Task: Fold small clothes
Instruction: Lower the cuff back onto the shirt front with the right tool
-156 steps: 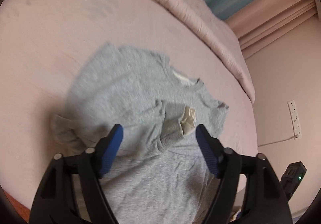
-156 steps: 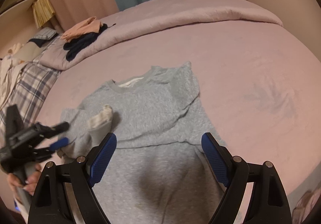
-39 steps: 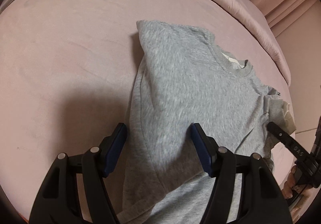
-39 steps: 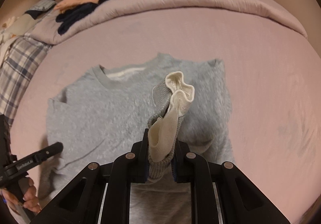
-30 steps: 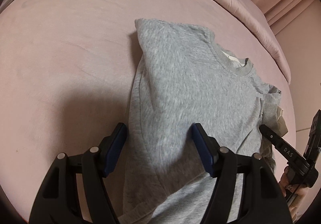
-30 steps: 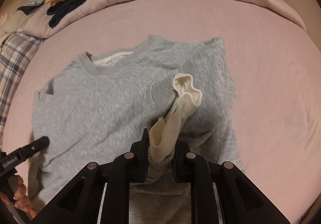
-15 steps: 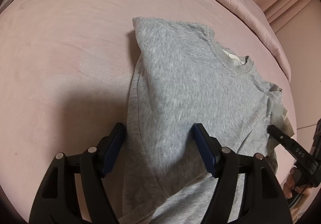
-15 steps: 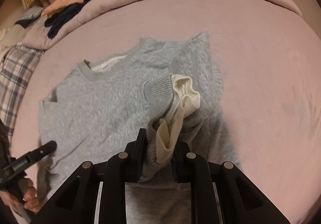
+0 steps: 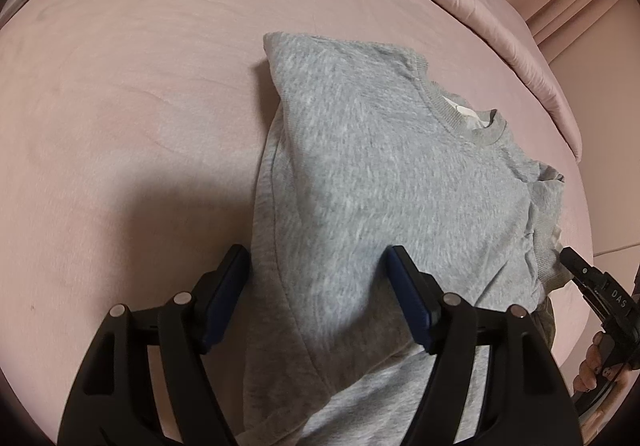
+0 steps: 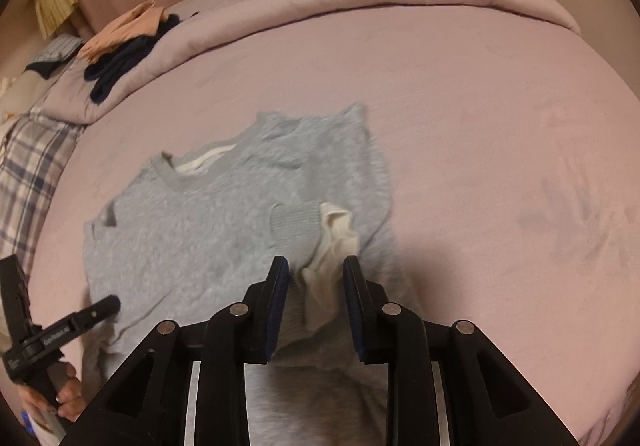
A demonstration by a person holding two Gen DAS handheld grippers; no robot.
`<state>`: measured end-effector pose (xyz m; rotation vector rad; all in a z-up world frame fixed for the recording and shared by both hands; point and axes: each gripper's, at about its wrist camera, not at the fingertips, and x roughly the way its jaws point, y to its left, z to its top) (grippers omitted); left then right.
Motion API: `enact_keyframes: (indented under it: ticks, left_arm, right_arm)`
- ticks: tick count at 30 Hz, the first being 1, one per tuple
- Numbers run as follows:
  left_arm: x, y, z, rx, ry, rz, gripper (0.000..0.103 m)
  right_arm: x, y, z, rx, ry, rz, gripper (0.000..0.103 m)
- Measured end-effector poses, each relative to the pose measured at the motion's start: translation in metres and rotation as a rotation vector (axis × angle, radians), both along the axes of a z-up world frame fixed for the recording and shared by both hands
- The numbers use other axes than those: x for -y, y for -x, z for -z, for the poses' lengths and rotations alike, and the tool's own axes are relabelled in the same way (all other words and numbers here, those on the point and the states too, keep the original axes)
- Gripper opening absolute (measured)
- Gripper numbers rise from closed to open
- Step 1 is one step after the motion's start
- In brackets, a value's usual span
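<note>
One grey sweatshirt [image 9: 380, 182] on the pink bed [image 9: 120, 106] | your left gripper [image 9: 320, 274] gapes over its left folded edge, gripping nothing | your right gripper [image 10: 316, 274], jaws just parting, straddles the cream-lined cuff [image 10: 328, 242] loosely on the sweatshirt's right side.

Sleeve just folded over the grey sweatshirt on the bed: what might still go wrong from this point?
1. The right gripper has just been opening, yet the sleeve cuff lies between its fingers; lifting away may drag it and undo the fold.
2. The cuff looks bunched, cream lining showing, so the fold may end up lumpy.
3. The left gripper is open over the grey sweatshirt, pinning nothing; the body might shift.
</note>
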<state>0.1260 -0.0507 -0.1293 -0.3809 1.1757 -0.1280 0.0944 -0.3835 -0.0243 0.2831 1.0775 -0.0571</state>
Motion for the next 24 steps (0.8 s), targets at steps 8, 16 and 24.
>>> enact_keyframes:
  ticks: [8, 16, 24]
  left_arm:
    - [0.001, -0.001, 0.000, 0.001, -0.006, 0.001, 0.074]
    - [0.000, 0.000, 0.000, -0.002, -0.006, 0.014, 0.074]
    - [-0.016, 0.016, -0.005, -0.008, 0.053, 0.003, 0.066]
  right_arm:
    - [0.002, 0.001, 0.005, -0.016, -0.053, -0.020, 0.026]
    - [-0.007, 0.004, -0.009, 0.053, 0.019, -0.037, 0.004]
    - [-0.004, -0.002, 0.015, -0.014, 0.066, -0.019, 0.004]
